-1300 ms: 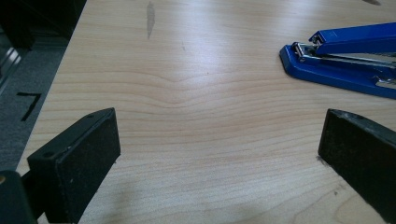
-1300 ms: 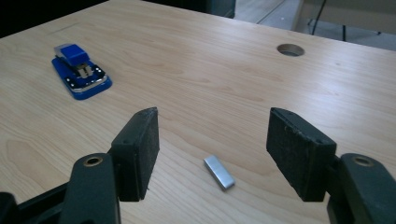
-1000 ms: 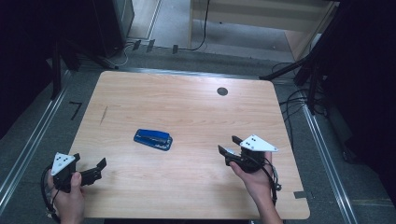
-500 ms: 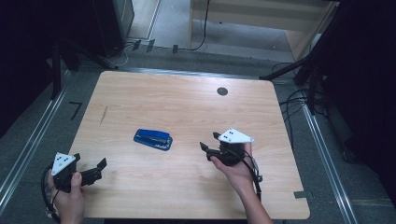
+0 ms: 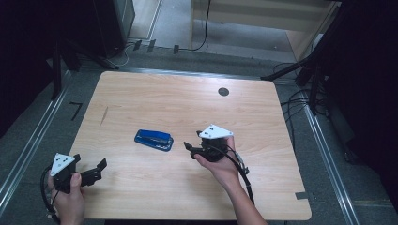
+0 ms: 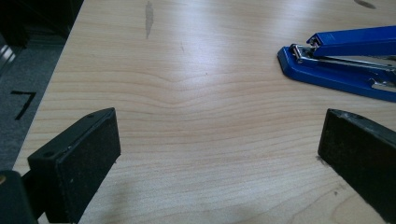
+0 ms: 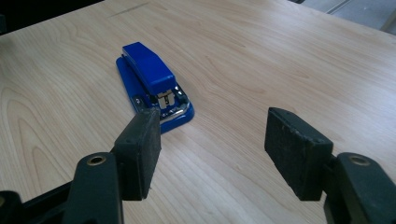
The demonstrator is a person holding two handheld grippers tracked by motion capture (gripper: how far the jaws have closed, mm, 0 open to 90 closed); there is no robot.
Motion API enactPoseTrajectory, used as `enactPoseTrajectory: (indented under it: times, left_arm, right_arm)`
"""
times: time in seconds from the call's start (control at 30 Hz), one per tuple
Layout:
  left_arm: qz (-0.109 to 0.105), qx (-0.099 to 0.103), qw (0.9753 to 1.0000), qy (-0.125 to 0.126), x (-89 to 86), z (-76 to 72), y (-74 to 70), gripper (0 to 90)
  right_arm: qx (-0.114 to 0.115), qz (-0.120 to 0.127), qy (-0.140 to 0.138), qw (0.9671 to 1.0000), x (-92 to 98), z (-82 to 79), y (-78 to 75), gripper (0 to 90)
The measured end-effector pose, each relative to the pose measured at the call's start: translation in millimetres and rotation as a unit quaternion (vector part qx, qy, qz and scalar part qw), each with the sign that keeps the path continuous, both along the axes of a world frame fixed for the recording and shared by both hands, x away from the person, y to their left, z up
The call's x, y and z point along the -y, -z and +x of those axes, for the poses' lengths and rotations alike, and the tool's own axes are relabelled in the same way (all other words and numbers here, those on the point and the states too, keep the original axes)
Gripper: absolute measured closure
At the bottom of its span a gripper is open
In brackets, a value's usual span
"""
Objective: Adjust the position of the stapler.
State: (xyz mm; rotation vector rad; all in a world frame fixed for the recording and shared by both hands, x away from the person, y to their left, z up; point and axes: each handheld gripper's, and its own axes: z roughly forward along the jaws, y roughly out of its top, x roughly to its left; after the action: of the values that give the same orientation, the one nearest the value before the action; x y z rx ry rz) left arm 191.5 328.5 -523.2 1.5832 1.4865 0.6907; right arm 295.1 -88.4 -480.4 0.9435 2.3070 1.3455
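Stapler [image 5: 154, 139], blue, lies flat near the middle of the wooden counter [image 5: 263, 122]. Just to its right the right gripper [image 5: 189, 148] hovers with jaws spread wide and holding nothing, pointed at the stapler's metal front end. Well apart, at the counter's near left corner, the left gripper [image 5: 96, 169] also has its jaws wide open and empty.

Left gripper [image 5: 96, 169] held low at the desk's near left corner, jaws spread wide. Right gripper [image 5: 190, 149] held over the desk's middle, jaws likewise apart, forearm entering from the near edge.
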Motion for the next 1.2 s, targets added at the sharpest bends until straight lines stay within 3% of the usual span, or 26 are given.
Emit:
enactPoseTrajectory:
  times: [0.77, 1.2]
  left_arm:
    - [0.002, -0.002, 1.0, 0.007, 1.0, 0.5, 0.1, 0.0]
    - [0.008, -0.004, 0.9999, 0.008, 2.4, 0.8, 0.0, 0.0]
  right_arm:
    - [-0.018, -0.032, -0.056, 0.9978, -58.6, 28.8, 17.6, 36.9]
    - [-0.04, -0.037, -0.075, 0.9957, -78.4, 43.2, 24.9, 42.0]
